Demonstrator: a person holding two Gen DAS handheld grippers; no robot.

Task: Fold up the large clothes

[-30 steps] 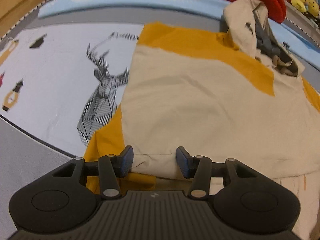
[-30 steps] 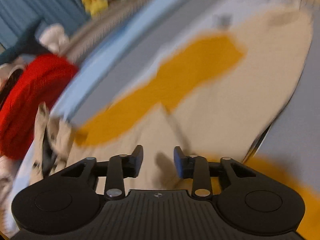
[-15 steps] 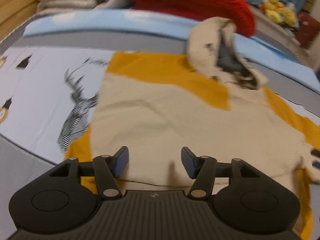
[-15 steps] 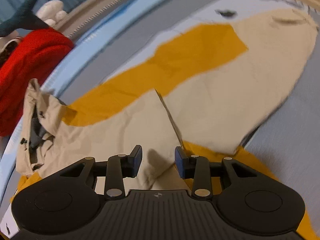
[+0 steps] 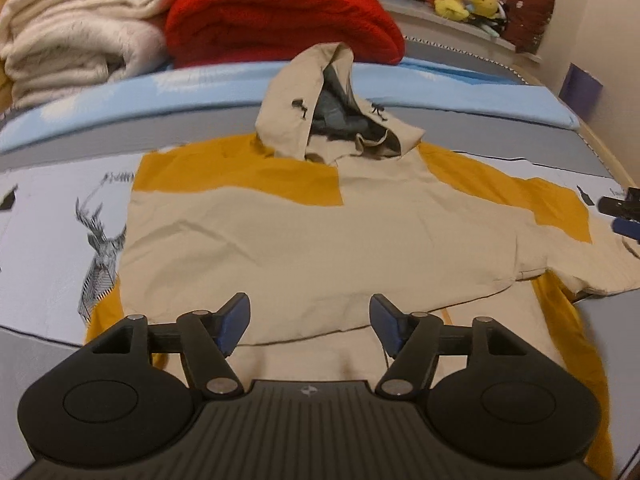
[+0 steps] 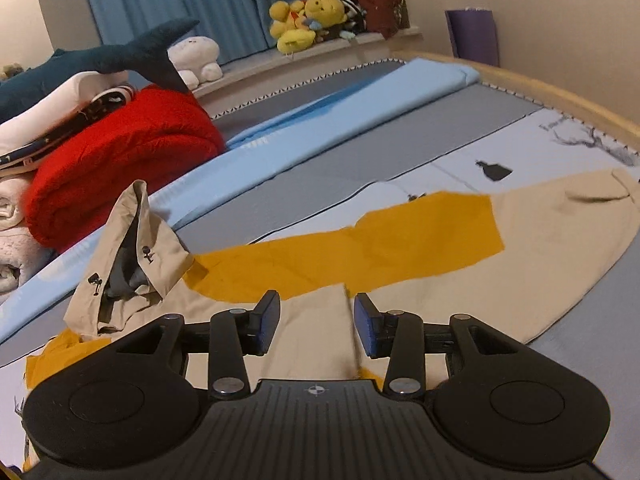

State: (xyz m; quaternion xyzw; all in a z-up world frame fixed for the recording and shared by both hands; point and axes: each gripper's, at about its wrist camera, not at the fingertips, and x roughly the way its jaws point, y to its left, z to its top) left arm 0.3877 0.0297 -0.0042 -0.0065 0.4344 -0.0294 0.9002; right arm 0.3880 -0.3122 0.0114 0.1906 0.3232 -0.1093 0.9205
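Beige-and-mustard hooded jacket flat on bed, left tool and right tool both just spreading, seemingly empty

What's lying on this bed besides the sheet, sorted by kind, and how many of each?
Hooded jackets, beige and mustard: 1
Red folded blankets: 1
White fluffy blankets: 1
Shark plush toys: 1
Total: 4

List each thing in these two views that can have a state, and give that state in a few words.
jacket: spread flat on the bed, partly folded.
hood: standing up, open.
left gripper: open, empty, jaws just widened.
right gripper: open, empty, jaws just widened.
red blanket: folded.
white blanket: folded, stacked.
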